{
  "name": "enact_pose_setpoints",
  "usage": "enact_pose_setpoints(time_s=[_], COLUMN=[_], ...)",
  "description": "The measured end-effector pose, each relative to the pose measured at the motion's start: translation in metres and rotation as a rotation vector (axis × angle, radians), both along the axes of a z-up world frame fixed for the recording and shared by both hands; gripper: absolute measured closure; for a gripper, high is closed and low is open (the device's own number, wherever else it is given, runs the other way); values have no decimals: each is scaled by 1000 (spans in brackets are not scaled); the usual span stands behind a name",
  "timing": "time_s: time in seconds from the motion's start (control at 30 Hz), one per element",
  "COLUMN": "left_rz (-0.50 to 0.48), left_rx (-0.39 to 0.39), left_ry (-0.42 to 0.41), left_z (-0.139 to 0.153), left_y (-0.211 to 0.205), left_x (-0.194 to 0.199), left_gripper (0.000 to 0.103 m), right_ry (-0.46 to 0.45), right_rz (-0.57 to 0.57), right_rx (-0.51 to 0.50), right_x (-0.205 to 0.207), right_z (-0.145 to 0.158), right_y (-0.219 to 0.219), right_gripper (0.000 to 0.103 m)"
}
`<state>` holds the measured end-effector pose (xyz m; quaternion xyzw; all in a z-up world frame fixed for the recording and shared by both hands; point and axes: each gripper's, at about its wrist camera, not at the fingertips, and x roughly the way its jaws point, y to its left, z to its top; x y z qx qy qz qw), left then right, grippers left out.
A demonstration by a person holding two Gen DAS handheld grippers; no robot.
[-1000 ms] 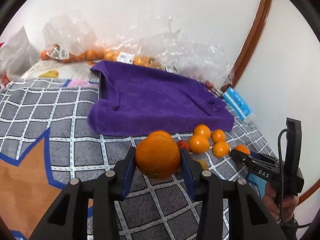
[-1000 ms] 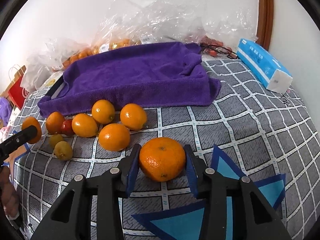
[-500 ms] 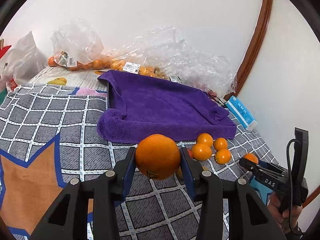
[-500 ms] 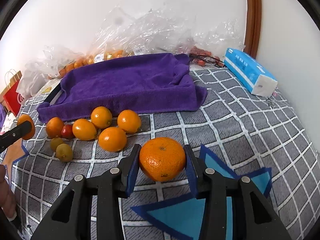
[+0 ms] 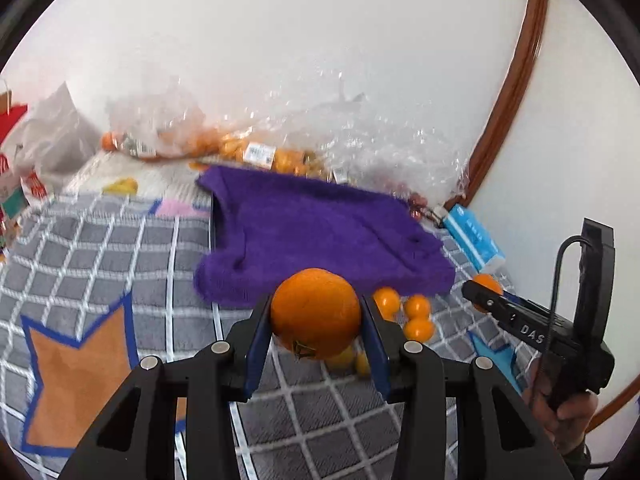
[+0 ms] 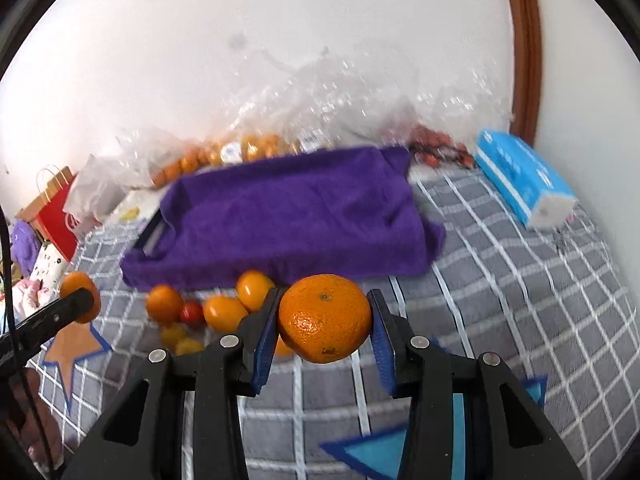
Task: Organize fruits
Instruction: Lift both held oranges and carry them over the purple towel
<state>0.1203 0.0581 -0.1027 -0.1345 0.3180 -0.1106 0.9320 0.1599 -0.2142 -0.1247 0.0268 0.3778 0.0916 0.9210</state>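
Note:
My left gripper (image 5: 316, 320) is shut on a large orange (image 5: 316, 312), lifted above the grey checked cloth. My right gripper (image 6: 325, 322) is shut on another orange (image 6: 325, 318), also lifted off the cloth. In the left wrist view the right gripper (image 5: 486, 292) shows at the right with its orange (image 5: 487, 281). In the right wrist view the left gripper (image 6: 80, 300) appears at the left edge with its orange (image 6: 78, 282). A purple towel (image 6: 288, 216) covers a tray behind both. Several small oranges (image 6: 224, 312) and a small red fruit (image 6: 191, 312) lie in front of the towel.
Clear plastic bags with more oranges (image 6: 256, 148) line the wall behind the towel. A blue tissue pack (image 6: 524, 180) lies at the right. A red paper bag (image 6: 56, 216) stands at the far left. A brown wooden frame (image 5: 508, 92) runs up the wall.
Both grippers have risen with their oranges, so the cloth, the towel and the loose fruit now sit lower and farther away in both views.

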Motion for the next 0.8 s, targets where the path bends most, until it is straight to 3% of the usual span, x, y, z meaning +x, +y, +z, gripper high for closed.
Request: enact_pose_setpoints(time_s=[0.23, 0.37, 0.53, 0.8], left_rz=[51, 68, 104, 86], left_rx=[28, -22, -31, -74], left_ry=[-59, -72, -64, -2], left_z=[39, 44, 29, -12], left_y=[-8, -4, -1, 4], left_x=[44, 72, 105, 123], left_gripper=[62, 62, 62, 62], right_ry=[-67, -108, -105, -22], right_rz=[24, 23, 30, 16], right_rx=[29, 2, -8, 7], right_x=[39, 64, 91, 116], right_z=[28, 38, 33, -14], right_y=[13, 22, 28, 18], right_gripper=[61, 61, 61, 61])
